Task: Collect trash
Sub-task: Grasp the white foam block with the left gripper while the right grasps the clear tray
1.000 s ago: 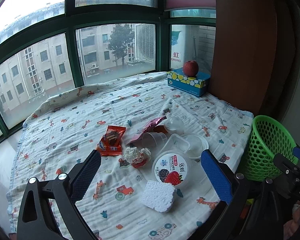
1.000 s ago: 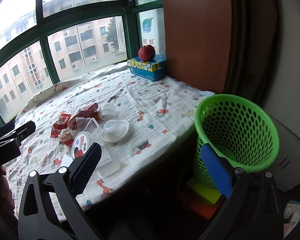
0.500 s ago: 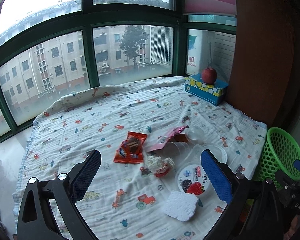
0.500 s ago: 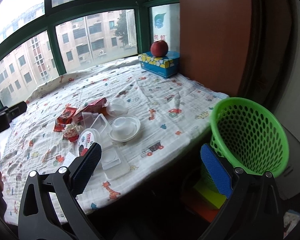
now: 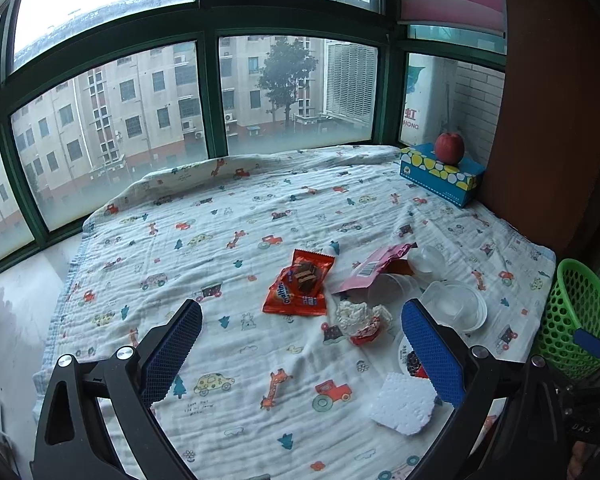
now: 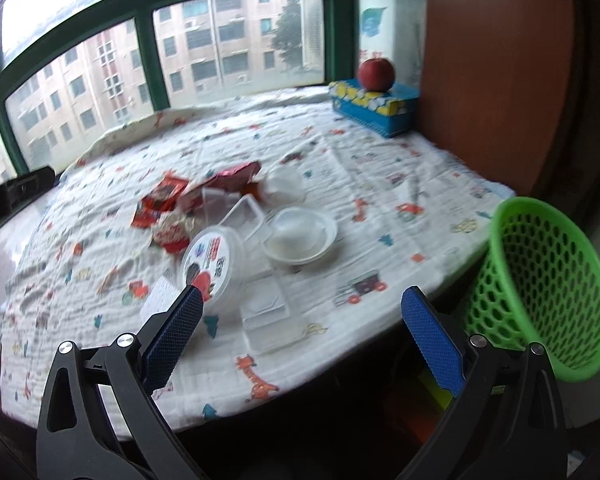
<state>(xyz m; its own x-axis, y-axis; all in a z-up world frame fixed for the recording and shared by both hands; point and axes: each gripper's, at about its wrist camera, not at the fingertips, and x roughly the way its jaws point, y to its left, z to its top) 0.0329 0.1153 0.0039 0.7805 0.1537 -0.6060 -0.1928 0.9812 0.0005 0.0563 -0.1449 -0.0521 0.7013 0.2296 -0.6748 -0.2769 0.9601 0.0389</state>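
Lying clustered on the bed (image 5: 228, 216) near the basket (image 6: 548, 280), light crushable wrappers (image 5: 300, 284) and slippery tubs (image 6: 300, 236) are best pinched at edges; both hand-held grippers (image 5: 300, 344) (image 6: 300, 332) are held apart, empty.

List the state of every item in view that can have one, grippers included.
left gripper: open, empty
right gripper: open, empty
green basket: upright beside the bed, nothing seen inside
orange snack wrapper: flat on the blanket
pink wrapper: torn open
yogurt tub: tipped on its side, lid on
clear rectangular container: empty
apple: resting on the tissue box
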